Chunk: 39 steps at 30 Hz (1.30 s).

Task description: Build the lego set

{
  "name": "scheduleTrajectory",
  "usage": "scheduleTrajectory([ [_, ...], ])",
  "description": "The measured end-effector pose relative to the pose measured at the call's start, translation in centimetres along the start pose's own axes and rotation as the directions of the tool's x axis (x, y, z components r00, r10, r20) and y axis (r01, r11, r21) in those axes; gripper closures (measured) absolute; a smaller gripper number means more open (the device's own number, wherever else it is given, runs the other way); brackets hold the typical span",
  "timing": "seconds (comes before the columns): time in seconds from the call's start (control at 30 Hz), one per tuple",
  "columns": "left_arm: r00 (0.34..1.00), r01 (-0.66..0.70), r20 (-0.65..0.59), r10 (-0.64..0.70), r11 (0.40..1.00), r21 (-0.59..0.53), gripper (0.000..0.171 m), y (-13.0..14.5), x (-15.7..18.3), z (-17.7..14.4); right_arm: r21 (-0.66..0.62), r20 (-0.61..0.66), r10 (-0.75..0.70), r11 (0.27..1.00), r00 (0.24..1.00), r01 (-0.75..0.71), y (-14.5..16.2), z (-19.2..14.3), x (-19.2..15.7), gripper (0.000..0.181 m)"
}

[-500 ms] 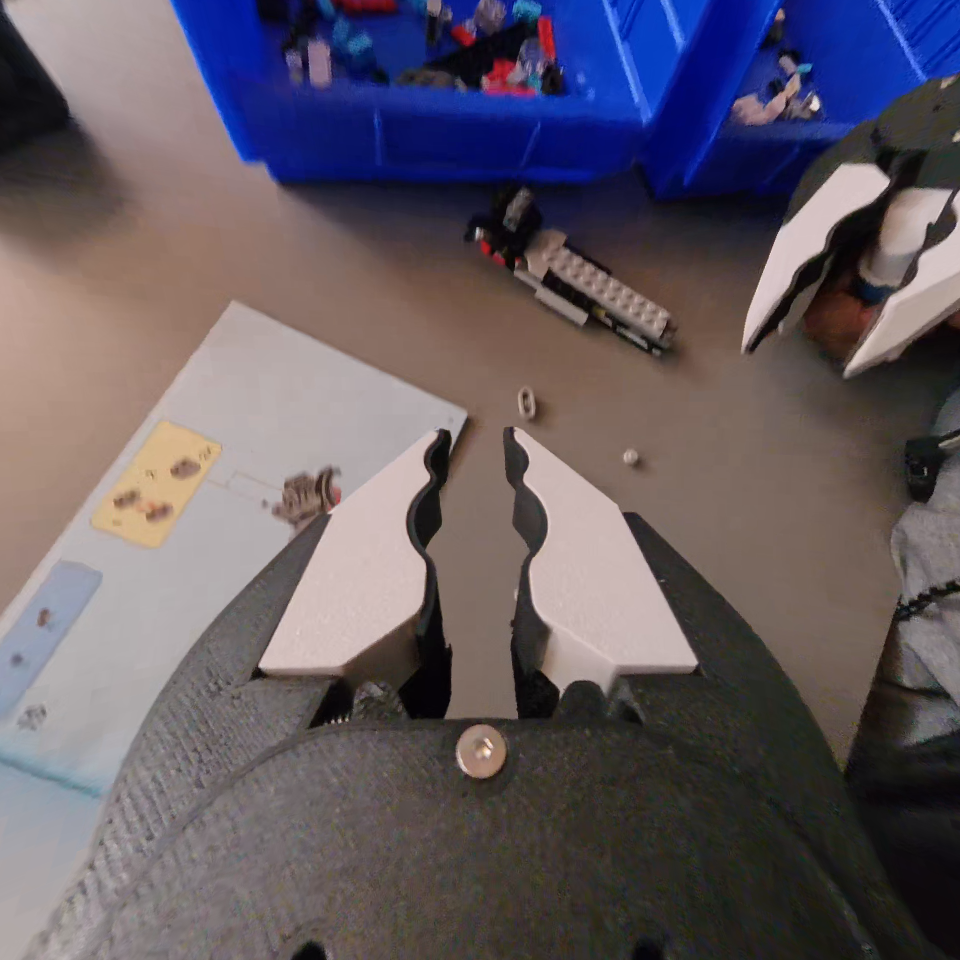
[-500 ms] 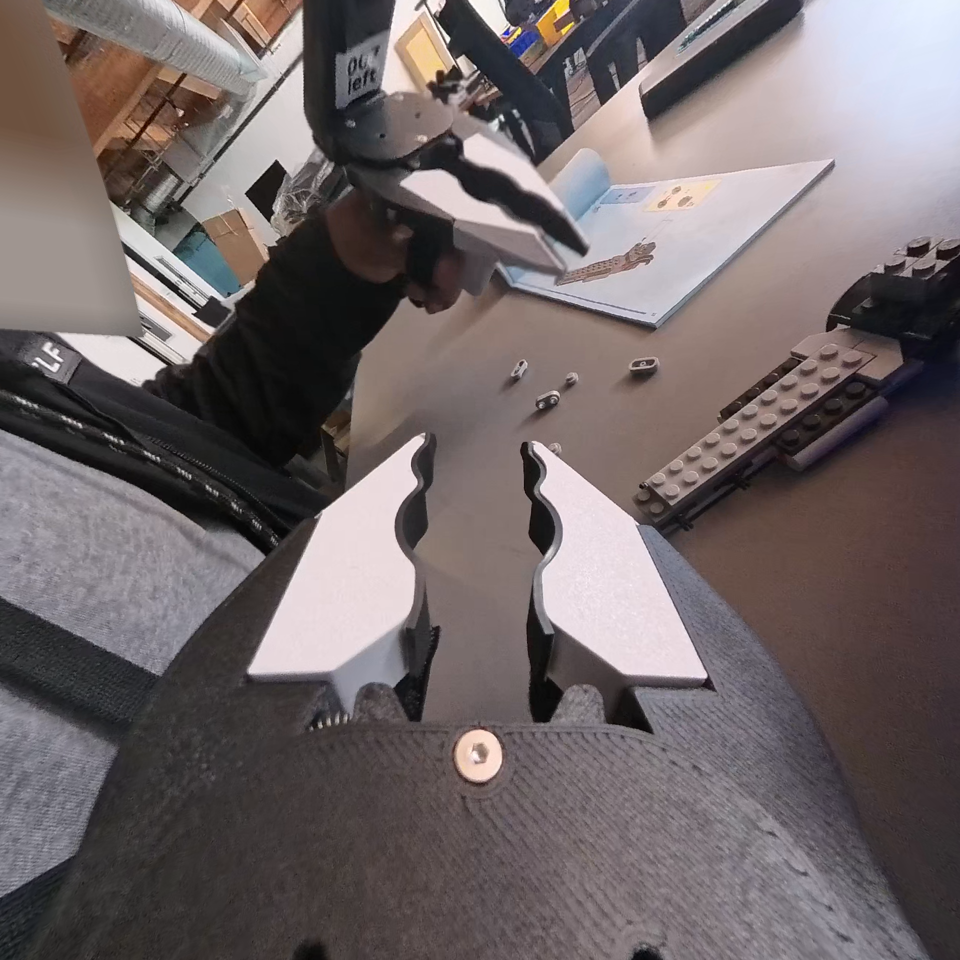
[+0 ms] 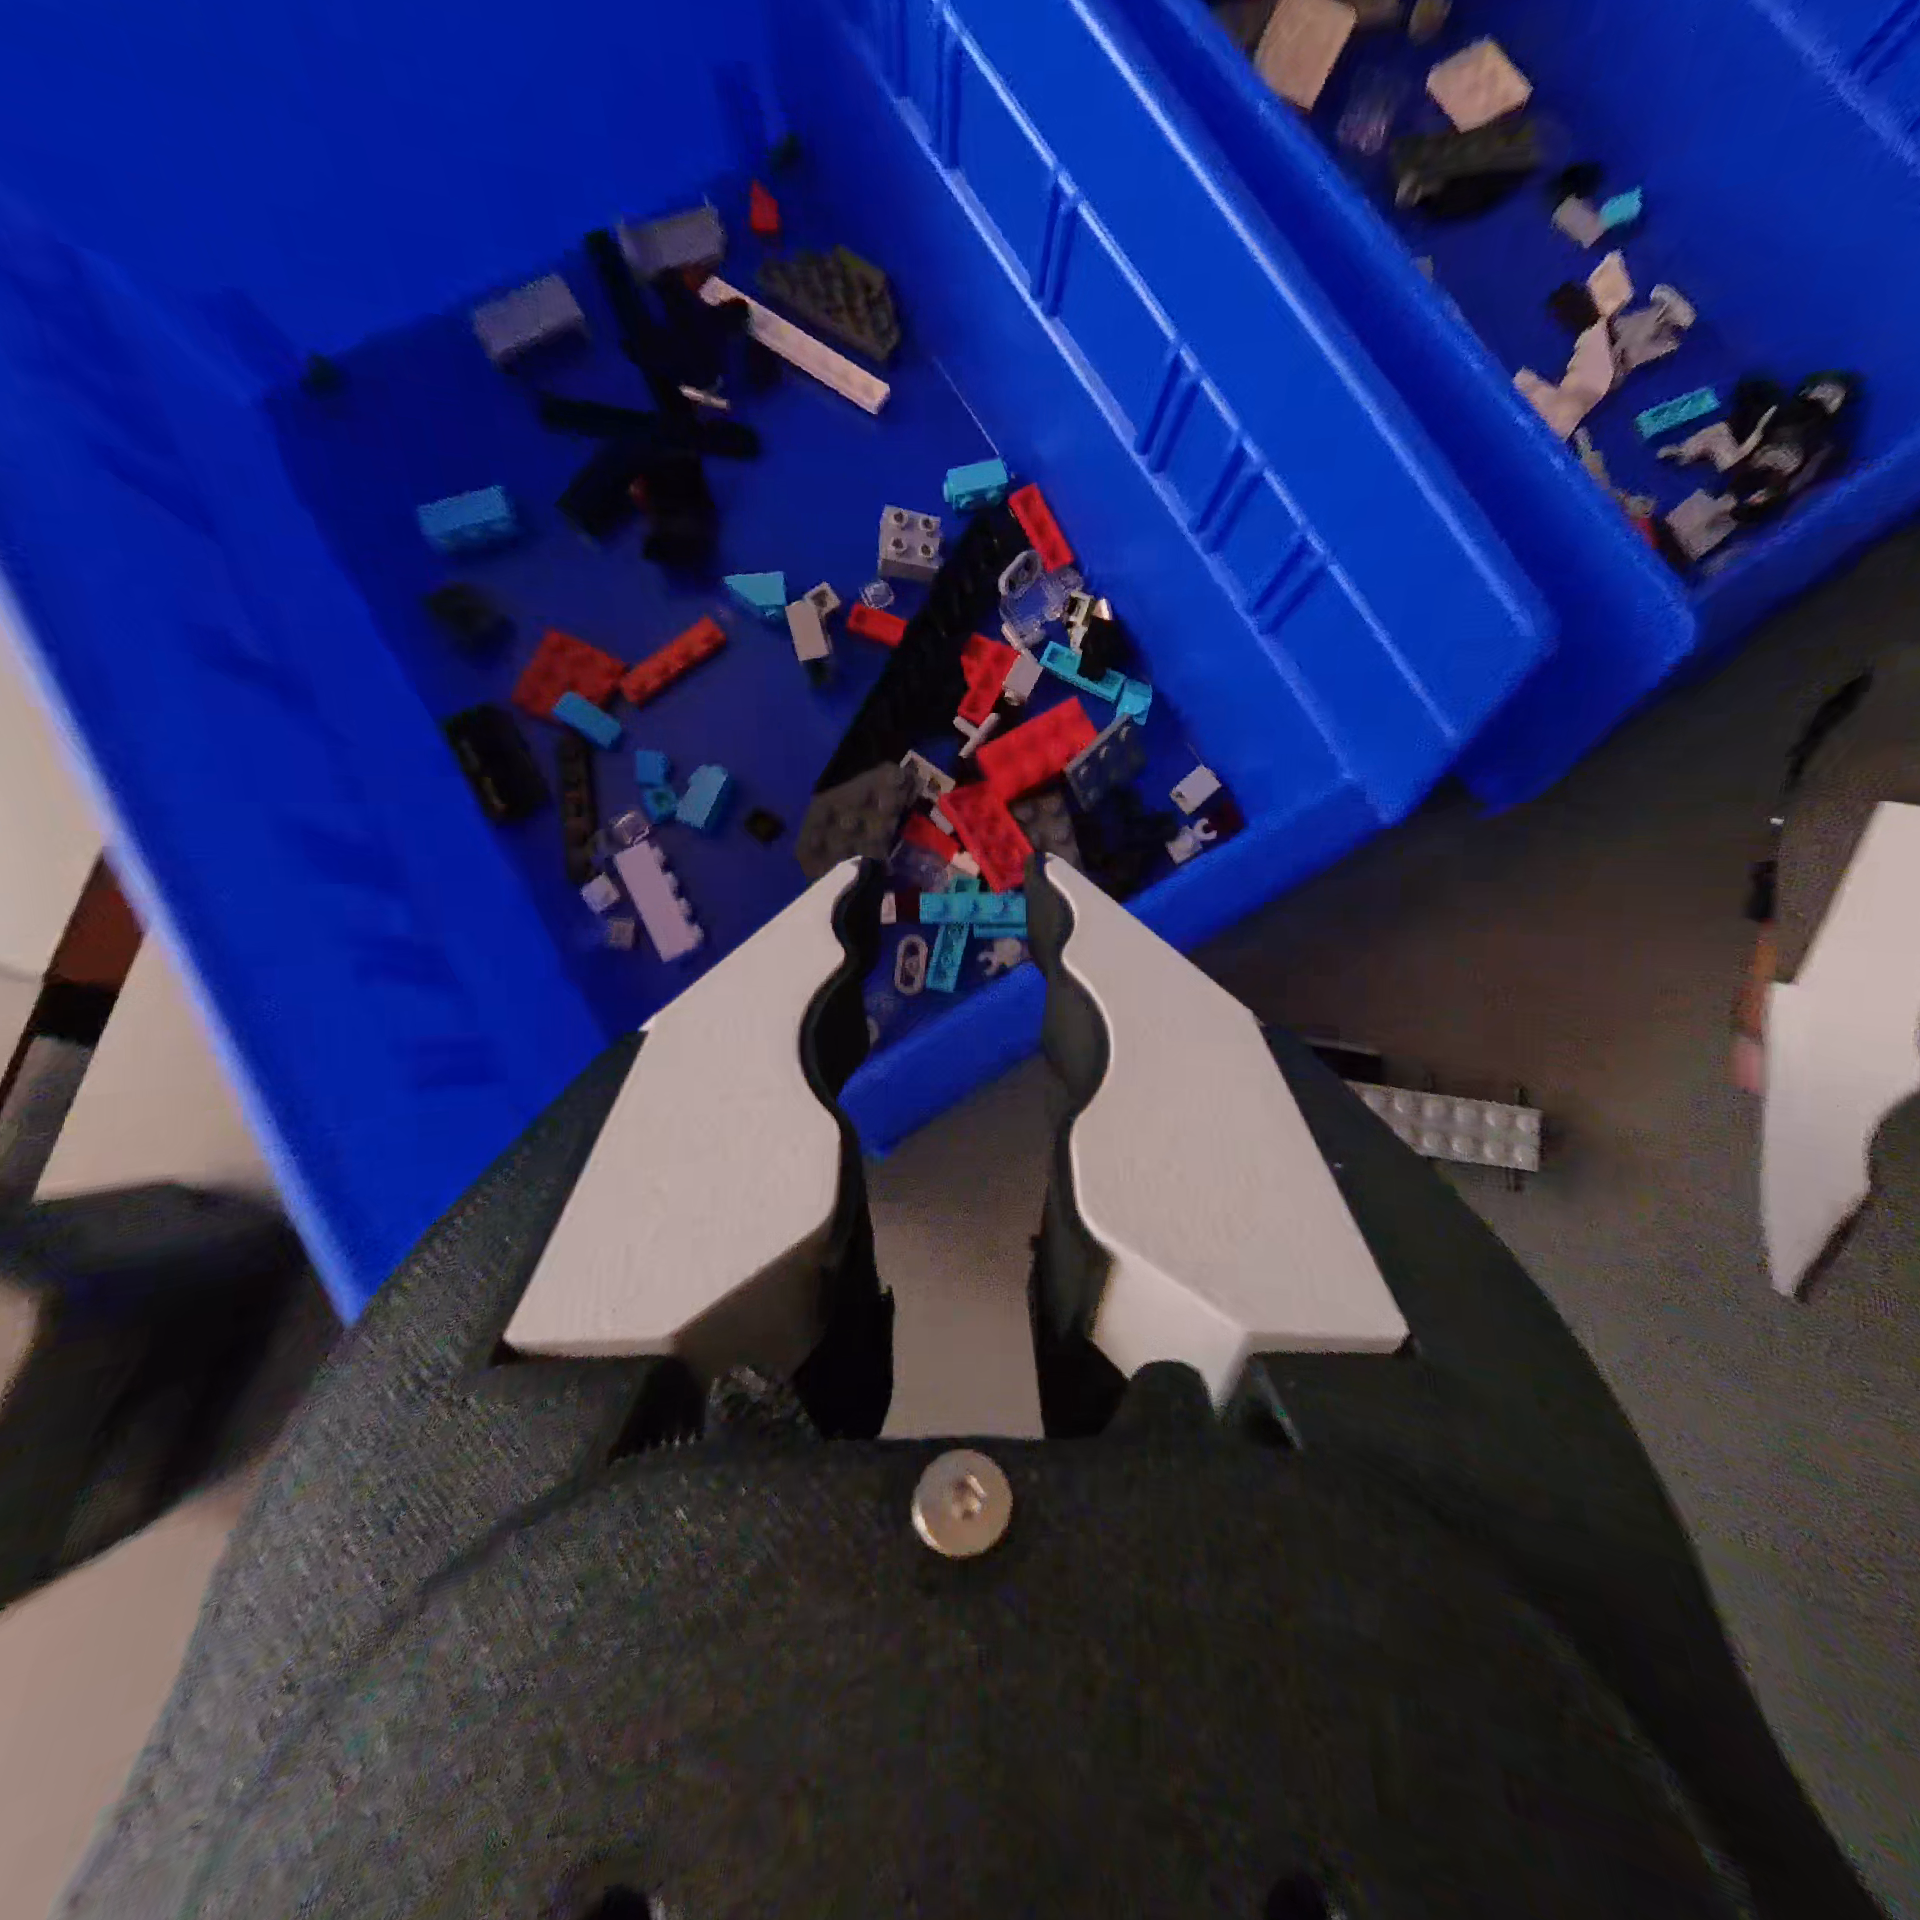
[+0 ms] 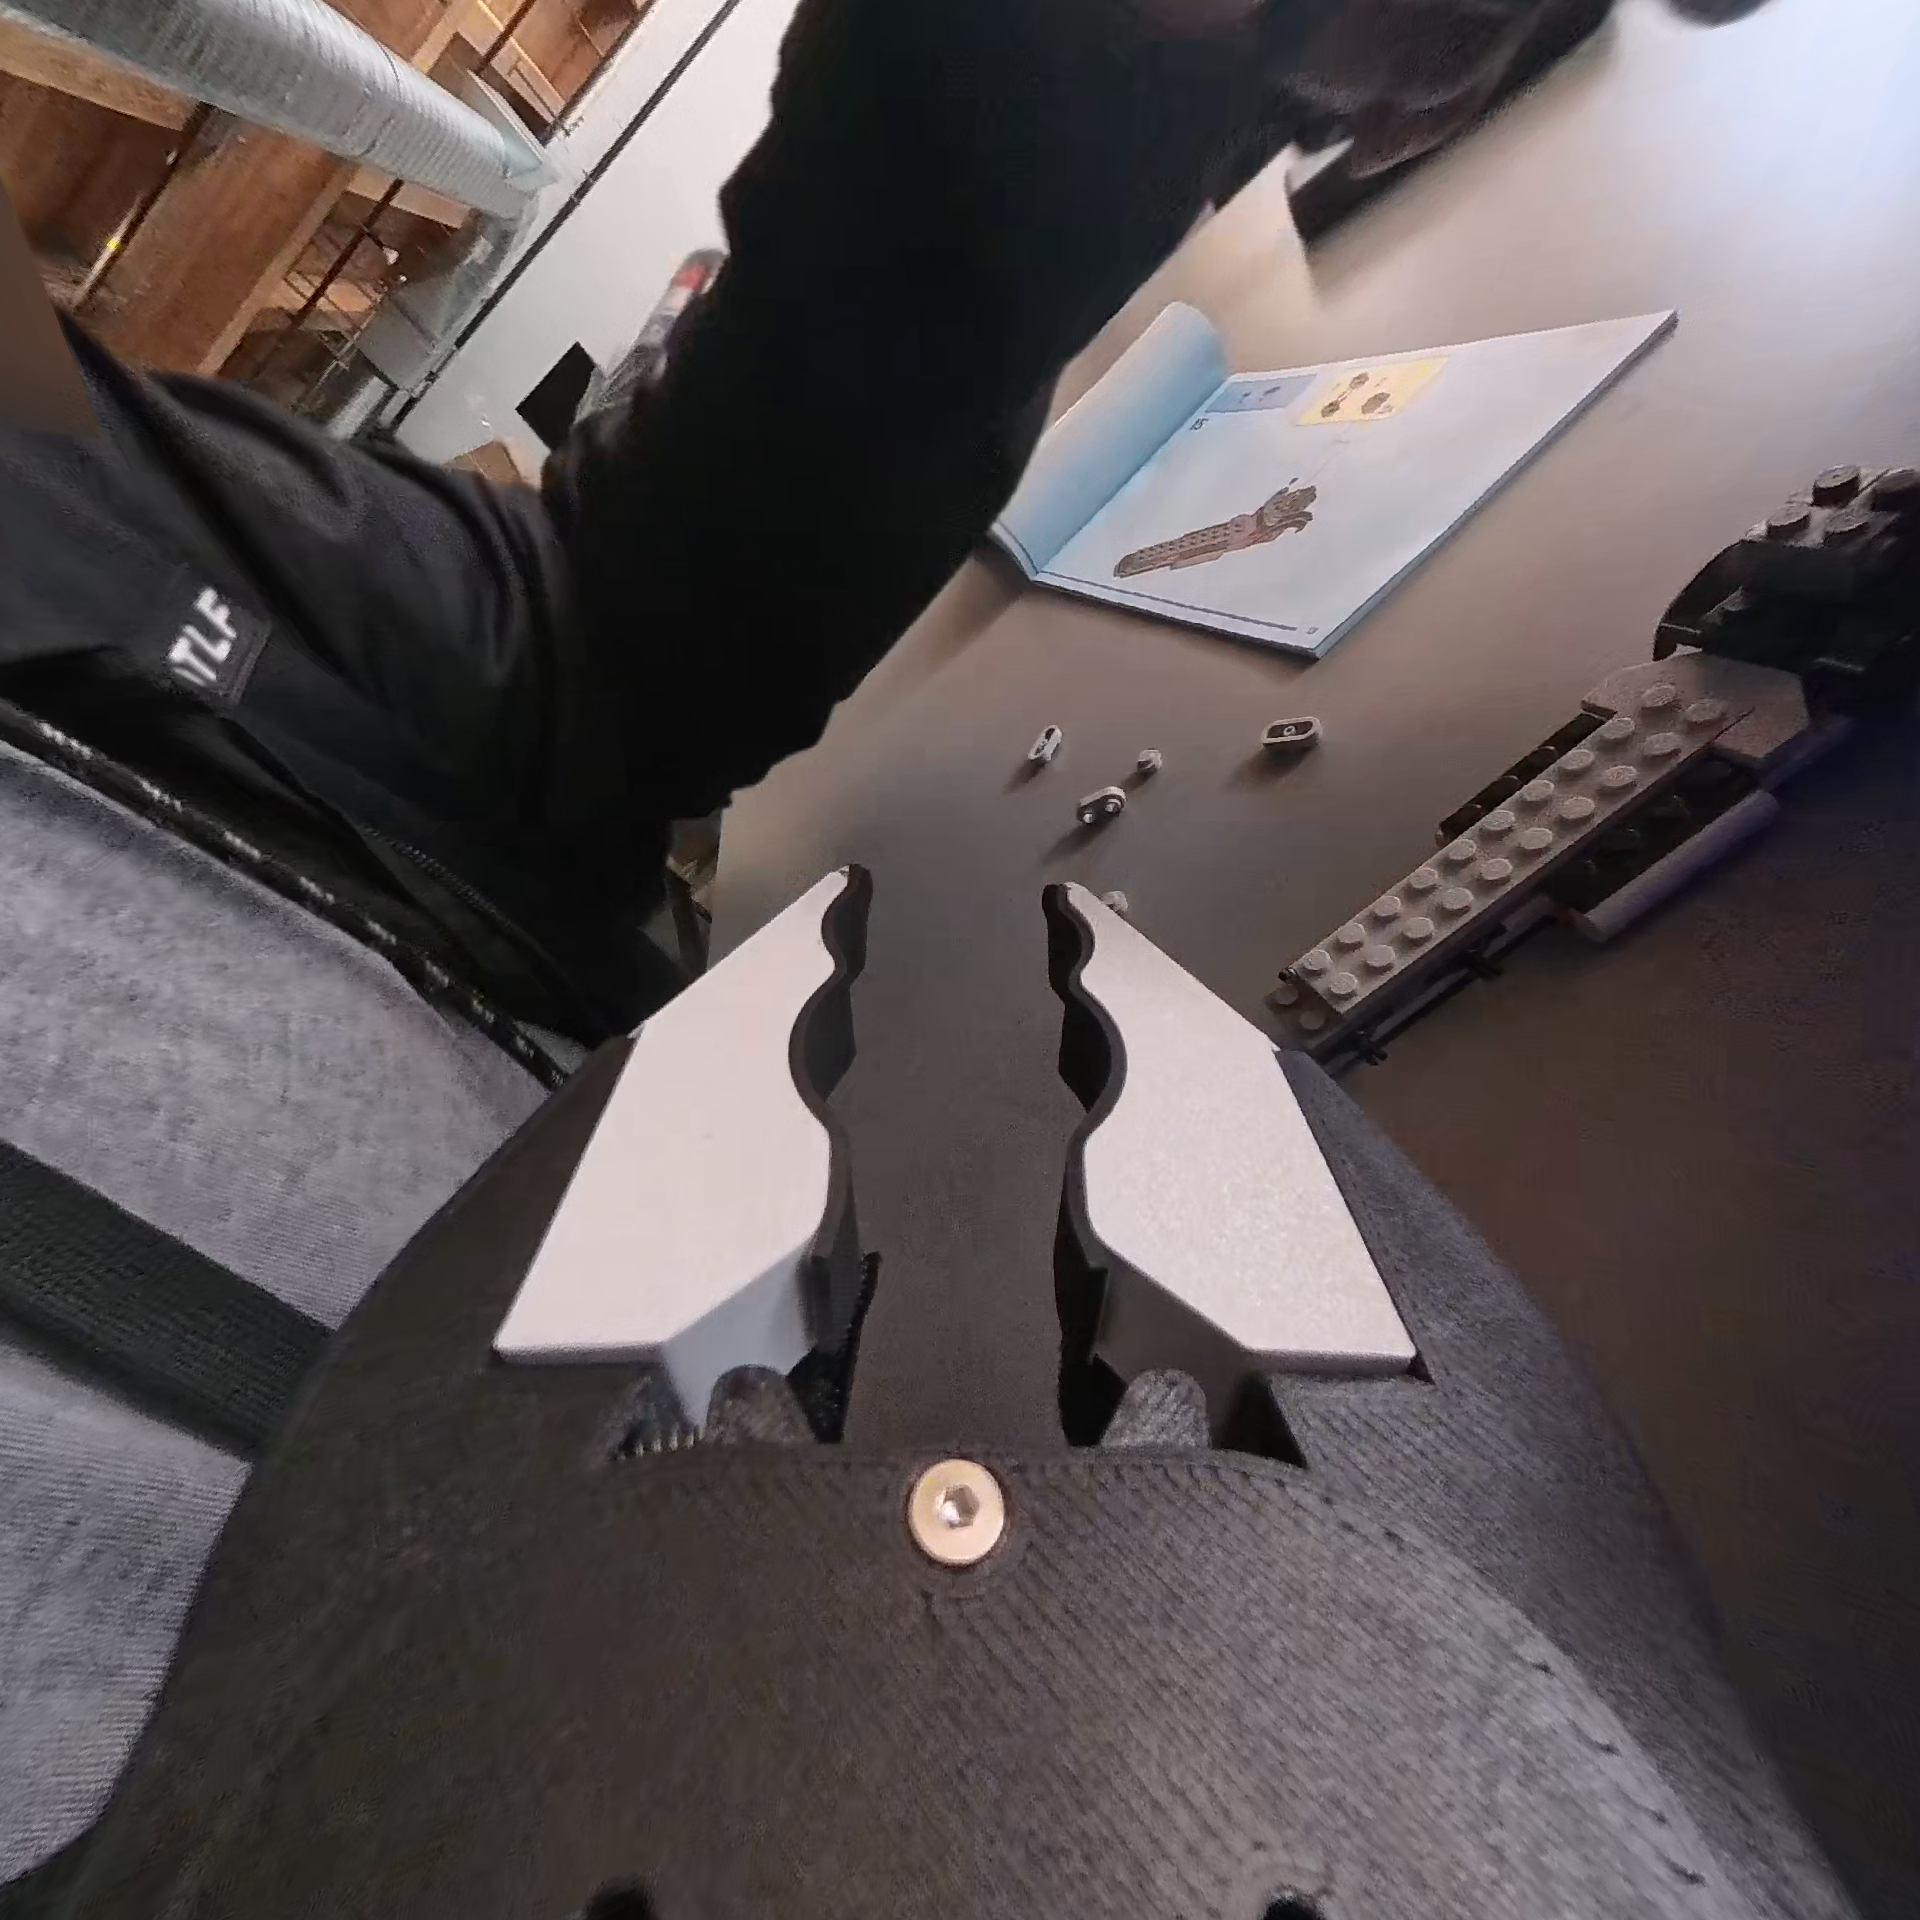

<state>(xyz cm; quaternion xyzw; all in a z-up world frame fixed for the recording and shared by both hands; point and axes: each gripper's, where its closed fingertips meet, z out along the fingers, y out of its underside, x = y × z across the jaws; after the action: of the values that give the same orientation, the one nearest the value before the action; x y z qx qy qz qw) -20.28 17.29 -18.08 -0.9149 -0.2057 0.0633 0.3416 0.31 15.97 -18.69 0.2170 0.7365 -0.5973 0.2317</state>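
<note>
My left claw (image 3: 948, 883): parted, empty, tips poised over the near corner of the blue bin (image 3: 1351, 665).
Blue bin: holds loose bricks (image 3: 997, 748), red, teal, black and grey; a teal plate (image 3: 966, 909) lies directly between my left tips, below them, not touched.
Second blue bin (image 3: 1621, 582): just beside the first, to its right; grey, black and teal pieces inside.
Grey studded build (image 3: 1465, 1127): on the dark surface (image 3: 1558, 1455), in front of the blue bin, right of my left claw.
My right claw (image 4: 956, 899): parted, empty, low over the surface.
Small loose parts (image 4: 1101, 803): scattered on the surface, beyond my right tips.
Grey studded build (image 4: 1507, 852) again: right of those parts, black section at its far end.
Instruction booklet (image 4: 1403, 499): open, flat, farther off.
Black sleeve (image 4: 883, 364): crosses above the surface.
</note>
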Motion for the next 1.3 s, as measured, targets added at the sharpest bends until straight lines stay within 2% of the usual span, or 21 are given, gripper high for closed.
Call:
scheduleTrajectory([
  [0.23,0.988,-0.107,-0.133,0.079,0.970,-0.216,0.142,0.6,0.2,5.0,0.016,0.014,0.006,1.000,1.000,-0.006,-0.2,-0.3,-0.1,0.145],
  [0.53,0.981,-0.142,-0.178,0.082,0.924,-0.355,0.151,2.0,0.3,5.7,0.016,0.012,-0.003,1.000,1.000,0.002,-0.2,-0.3,-0.2,0.145],
  [0.93,0.978,-0.086,-0.206,-0.009,0.890,-0.447,0.157,2.3,1.1,6.3,0.017,0.009,-0.004,1.000,1.000,0.004,-0.2,-0.3,-0.2,0.145],
  [1.07,0.979,-0.079,-0.204,-0.015,0.892,-0.446,0.168,1.9,1.2,6.5,0.018,0.009,-0.005,1.000,1.000,0.005,-0.2,-0.3,-0.2,0.146],
  [1.3,0.984,-0.042,-0.175,-0.033,0.912,-0.409,0.169,1.2,0.6,6.1,0.018,0.007,-0.008,1.000,1.000,0.008,-0.1,-0.4,-0.3,0.145],
])
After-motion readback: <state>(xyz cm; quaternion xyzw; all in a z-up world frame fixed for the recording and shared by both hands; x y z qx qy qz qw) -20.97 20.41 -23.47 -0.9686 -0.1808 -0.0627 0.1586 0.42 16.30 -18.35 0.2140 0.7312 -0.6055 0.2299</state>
